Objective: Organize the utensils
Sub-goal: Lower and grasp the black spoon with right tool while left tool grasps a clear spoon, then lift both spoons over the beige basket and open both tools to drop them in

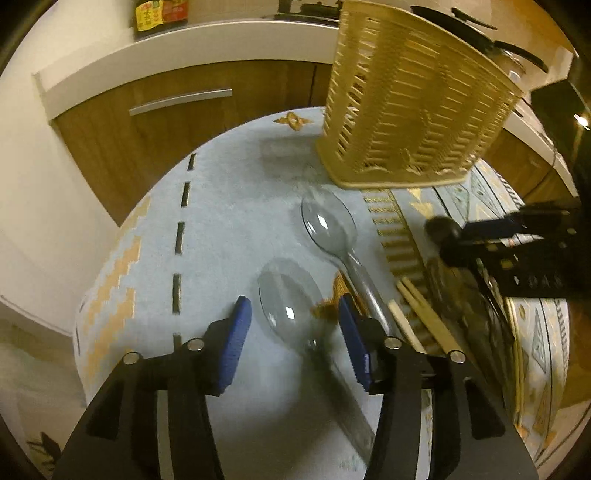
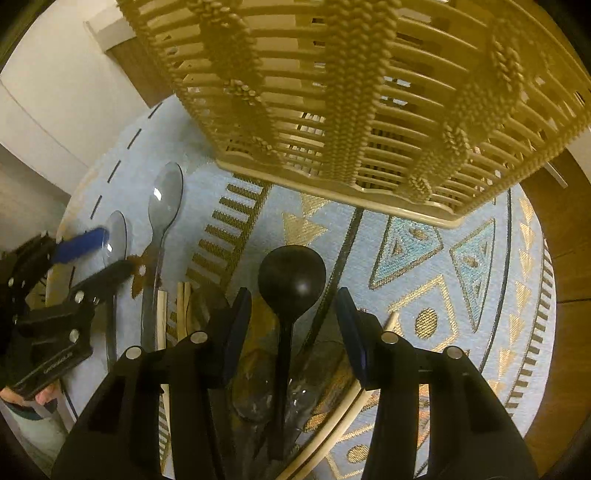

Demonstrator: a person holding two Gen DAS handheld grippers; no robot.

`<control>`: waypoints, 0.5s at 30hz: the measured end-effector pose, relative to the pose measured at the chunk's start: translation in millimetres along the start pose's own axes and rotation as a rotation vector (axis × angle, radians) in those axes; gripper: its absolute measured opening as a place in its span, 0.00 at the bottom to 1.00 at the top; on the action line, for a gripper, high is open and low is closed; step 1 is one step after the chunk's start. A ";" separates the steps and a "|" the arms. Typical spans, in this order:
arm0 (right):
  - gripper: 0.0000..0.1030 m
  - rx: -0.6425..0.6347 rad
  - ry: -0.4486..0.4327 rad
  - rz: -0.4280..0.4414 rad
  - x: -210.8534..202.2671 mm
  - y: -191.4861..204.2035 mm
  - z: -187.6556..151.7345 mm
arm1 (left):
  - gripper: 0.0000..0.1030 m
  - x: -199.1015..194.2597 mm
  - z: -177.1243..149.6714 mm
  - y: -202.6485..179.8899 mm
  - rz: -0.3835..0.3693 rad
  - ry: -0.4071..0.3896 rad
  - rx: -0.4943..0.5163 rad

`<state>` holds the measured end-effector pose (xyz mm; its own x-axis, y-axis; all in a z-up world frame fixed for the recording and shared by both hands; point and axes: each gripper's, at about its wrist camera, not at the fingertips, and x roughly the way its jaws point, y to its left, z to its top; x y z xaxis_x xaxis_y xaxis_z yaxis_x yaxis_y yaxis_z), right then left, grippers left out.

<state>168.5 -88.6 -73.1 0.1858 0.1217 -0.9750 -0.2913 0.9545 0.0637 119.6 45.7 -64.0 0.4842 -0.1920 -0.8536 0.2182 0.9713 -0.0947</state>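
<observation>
Two clear plastic spoons lie on the blue patterned cloth: the near one (image 1: 288, 306) sits between the open fingers of my left gripper (image 1: 293, 317), the far one (image 1: 330, 225) beyond it. In the right wrist view they show at left, the near one (image 2: 115, 236) and the far one (image 2: 166, 195). My right gripper (image 2: 291, 314) is open, its fingers on either side of a black spoon (image 2: 291, 277) lying bowl-away on the cloth. The slatted beige utensil holder (image 2: 351, 92) stands just behind; it also shows in the left wrist view (image 1: 410, 99).
Wooden chopsticks (image 1: 424, 314) and more clear cutlery (image 2: 258, 384) lie between the grippers. The round table's cloth (image 1: 229, 221) ends near wooden cabinets (image 1: 166, 129). A pan (image 1: 480, 29) sits on the counter behind.
</observation>
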 end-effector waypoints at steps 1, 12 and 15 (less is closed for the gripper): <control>0.43 -0.006 0.012 -0.006 -0.7 0.6 5.2 | 0.47 3.0 4.2 -2.0 0.022 0.004 0.008; 0.30 -0.046 0.040 -0.058 12.8 24.5 22.8 | 0.30 10.6 27.0 -13.3 0.076 0.011 0.052; 0.29 -0.039 0.007 -0.018 10.4 24.3 20.4 | 0.29 3.6 21.7 -13.9 0.060 -0.032 0.048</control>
<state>182.5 -58.6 -77.4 0.1852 0.1027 -0.9773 -0.3241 0.9453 0.0380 136.7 28.4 -54.7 0.5243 -0.1390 -0.8401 0.2283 0.9734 -0.0187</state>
